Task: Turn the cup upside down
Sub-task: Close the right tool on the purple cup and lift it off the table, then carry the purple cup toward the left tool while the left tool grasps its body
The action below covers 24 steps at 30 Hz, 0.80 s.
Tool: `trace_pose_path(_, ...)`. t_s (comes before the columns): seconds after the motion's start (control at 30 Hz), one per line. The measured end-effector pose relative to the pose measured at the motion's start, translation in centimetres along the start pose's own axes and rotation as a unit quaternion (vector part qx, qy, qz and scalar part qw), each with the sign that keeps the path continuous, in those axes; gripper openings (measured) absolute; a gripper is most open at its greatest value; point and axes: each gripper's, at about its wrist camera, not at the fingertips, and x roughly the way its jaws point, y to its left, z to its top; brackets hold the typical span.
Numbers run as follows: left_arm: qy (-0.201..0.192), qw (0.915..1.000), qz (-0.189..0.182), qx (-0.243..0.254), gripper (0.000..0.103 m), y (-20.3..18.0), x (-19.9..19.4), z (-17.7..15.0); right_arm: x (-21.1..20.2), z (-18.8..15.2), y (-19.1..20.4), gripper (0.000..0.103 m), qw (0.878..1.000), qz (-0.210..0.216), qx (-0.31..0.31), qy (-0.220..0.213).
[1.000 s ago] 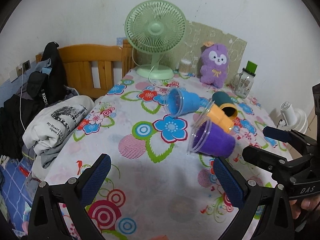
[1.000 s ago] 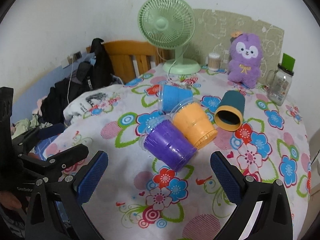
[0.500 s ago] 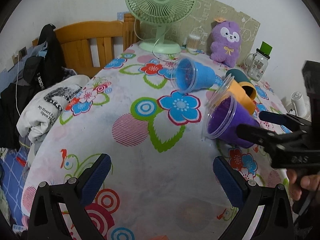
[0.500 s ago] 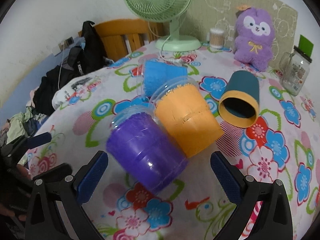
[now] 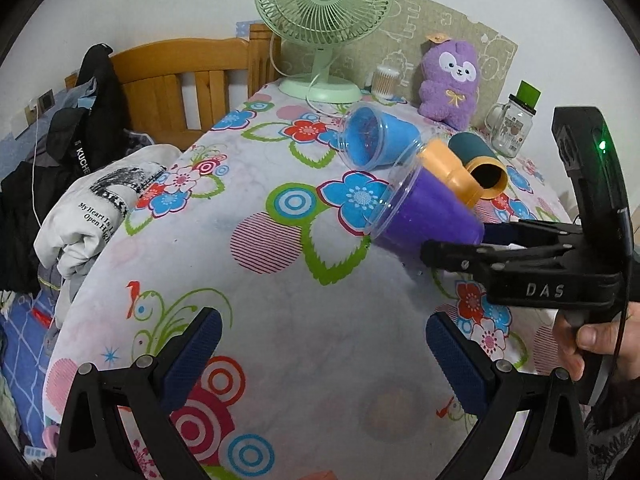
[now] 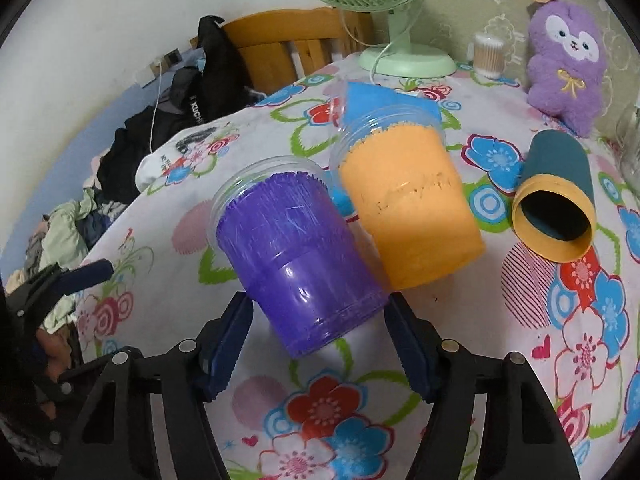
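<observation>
In the right wrist view, the right gripper fills the bottom of the frame, its two blue-padded fingers closed in against the sides of the purple cup near its base. The cup lies tilted on its side at frame center, clear rim pointing up and away toward the upper left. Just right of it and touching is the orange cup, also on its side, and behind that the blue cup is partly hidden. To the right lies a dark teal cup with a yellow rim, mouth facing the camera, apart from the orange one. All rest on the flowered tablecloth.

The left wrist view shows the left gripper at the bottom of the frame, fingers spread wide with nothing between them, hovering over bare cloth near the table edge. From this side the purple cup's open mouth shows at center right, the right gripper reaching in from the right edge to its base, with a hand on the handle.

Farther back, toward the top of the frame, stand a green fan, a purple plush toy and a glass jar. A wooden chair and heaped clothes occupy the left.
</observation>
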Motion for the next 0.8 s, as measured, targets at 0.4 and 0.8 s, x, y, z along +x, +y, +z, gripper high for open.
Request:
trace_pose_path(0.4,-0.021,0.9997,-0.006,-0.003,0.103,0.8,-3.8,-1.4,-4.6,-2.1,3.6,0.060,0.999,0.010,0.017,-0.042)
trace_pose_path(0.8,-0.014,0.9999,-0.003,0.004,0.103,1.7,-6.6,-6.3,-3.0,-9.4,8.0,0.064,0.989,0.063,0.131,-0.016)
